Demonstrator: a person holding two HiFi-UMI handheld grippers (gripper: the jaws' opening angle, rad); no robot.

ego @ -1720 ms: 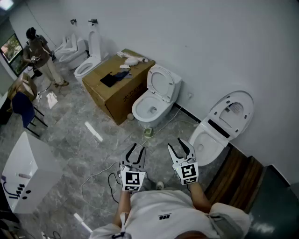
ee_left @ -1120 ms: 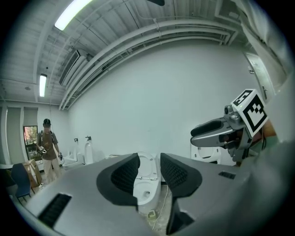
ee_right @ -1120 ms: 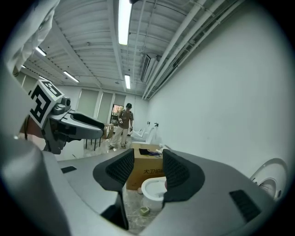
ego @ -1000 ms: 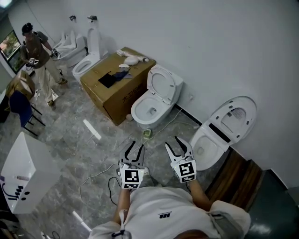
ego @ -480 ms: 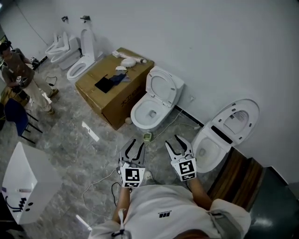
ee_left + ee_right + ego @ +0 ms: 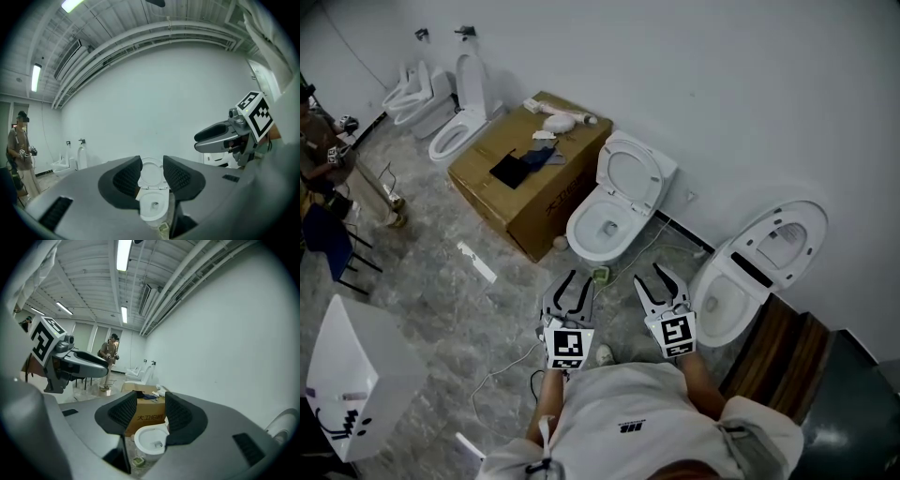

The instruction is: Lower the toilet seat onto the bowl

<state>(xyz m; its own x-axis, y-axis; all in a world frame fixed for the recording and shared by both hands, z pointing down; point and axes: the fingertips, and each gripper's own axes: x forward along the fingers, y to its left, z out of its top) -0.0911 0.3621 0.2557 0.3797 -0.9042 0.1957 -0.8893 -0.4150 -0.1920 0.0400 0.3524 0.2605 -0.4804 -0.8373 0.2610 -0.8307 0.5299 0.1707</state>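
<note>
A white toilet (image 6: 602, 228) stands against the wall with its seat (image 6: 636, 178) raised upright. Both grippers hover side by side above the floor in front of it, clear of it. My left gripper (image 6: 573, 278) points at the bowl, open, with nothing between its fingers. In the left gripper view the toilet (image 6: 151, 202) and the raised seat (image 6: 151, 171) show through the gap in that gripper (image 6: 151, 176). My right gripper (image 6: 656, 276) is open and empty too. The bowl (image 6: 152, 440) sits low between the pads of that gripper (image 6: 151, 411).
A cardboard box (image 6: 530, 169) with small items on top stands left of the toilet. A second toilet (image 6: 750, 272), lid up, is at the right beside a wooden step (image 6: 778, 356). A small green item (image 6: 600, 275) and cables lie on the floor. A person (image 6: 319, 141) stands far left.
Both grippers have moved forward together toward the toilet, which now lies closer below them. Their jaws look the same. The person at the far left has walked further left.
</note>
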